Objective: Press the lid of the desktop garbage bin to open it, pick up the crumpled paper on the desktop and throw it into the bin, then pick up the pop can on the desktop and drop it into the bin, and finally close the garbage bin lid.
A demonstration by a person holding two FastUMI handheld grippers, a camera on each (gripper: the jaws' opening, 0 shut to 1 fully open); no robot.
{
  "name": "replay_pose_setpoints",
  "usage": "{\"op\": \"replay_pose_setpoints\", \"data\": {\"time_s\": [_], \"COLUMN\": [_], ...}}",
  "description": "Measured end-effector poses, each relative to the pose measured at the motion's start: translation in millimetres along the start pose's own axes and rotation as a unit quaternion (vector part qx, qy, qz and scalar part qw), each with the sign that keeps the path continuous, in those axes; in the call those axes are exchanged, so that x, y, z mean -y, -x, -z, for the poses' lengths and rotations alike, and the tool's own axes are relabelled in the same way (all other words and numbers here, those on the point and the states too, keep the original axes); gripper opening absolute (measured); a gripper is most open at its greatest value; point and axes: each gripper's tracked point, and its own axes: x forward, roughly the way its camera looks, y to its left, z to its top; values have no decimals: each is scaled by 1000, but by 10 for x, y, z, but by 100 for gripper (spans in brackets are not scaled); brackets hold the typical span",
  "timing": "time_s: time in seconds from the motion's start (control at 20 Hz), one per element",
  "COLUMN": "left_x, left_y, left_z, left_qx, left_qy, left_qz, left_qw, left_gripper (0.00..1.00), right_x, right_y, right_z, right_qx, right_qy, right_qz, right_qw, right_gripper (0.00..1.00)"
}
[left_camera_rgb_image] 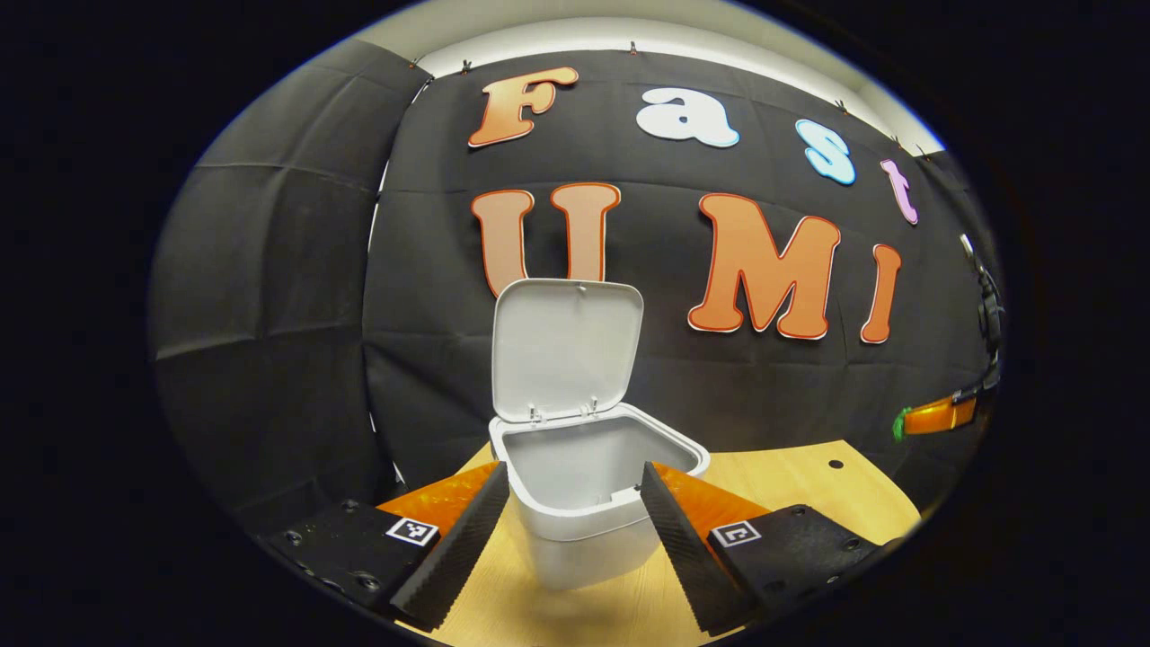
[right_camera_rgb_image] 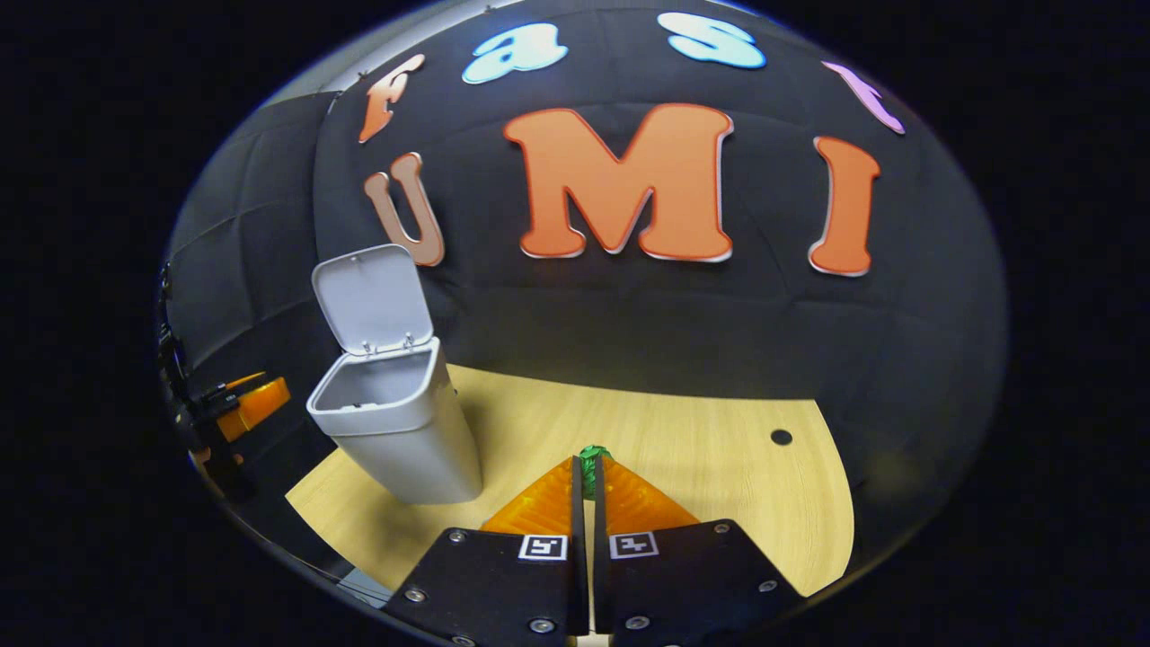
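Note:
The white desktop bin (left_camera_rgb_image: 575, 535) stands on the wooden table with its lid (left_camera_rgb_image: 566, 350) swung upright; the part of its inside that shows looks empty. My left gripper (left_camera_rgb_image: 573, 472) is open, its fingers on either side of the bin's front rim, not touching it. In the right gripper view the bin (right_camera_rgb_image: 404, 449) stands at the left with its lid (right_camera_rgb_image: 373, 301) up. My right gripper (right_camera_rgb_image: 588, 465) is shut, with a small green thing (right_camera_rgb_image: 590, 455) pinched at its tips; what it is I cannot tell. The right gripper (left_camera_rgb_image: 934, 418) also hangs at the far right, with the green thing (left_camera_rgb_image: 901, 423) at its tip.
The wooden table (right_camera_rgb_image: 701, 467) has a small round hole (right_camera_rgb_image: 781, 437) near its right back edge. The black cloth wall stands close behind the bin. The left gripper (right_camera_rgb_image: 252, 404) and the dark shape holding it are at the left edge, beyond the bin.

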Motion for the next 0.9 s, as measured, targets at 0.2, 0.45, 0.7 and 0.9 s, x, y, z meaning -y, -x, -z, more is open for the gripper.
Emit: {"op": "replay_pose_setpoints", "data": {"time_s": [0.2,0.45,0.7,0.9], "left_x": [-178,-436,-650,-783], "left_y": [58,155,237,290], "left_z": [12,45,147,185], "left_qx": [2,2,-5,-6], "left_qy": [7,4,14,17], "left_qz": [-12,-32,-45,-51], "left_qw": [1000,999,999,999], "left_gripper": [94,94,94,94], "right_x": [-501,-1151,-1718,-2109], "right_y": [-144,-376,-660,-950], "right_z": [-371,-633,-744,-722], "right_qx": [26,43,43,34], "right_qy": [24,45,60,71], "right_qz": [-42,-93,-132,-152], "right_qw": [998,994,989,985], "right_gripper": [2,2,2,2]}}
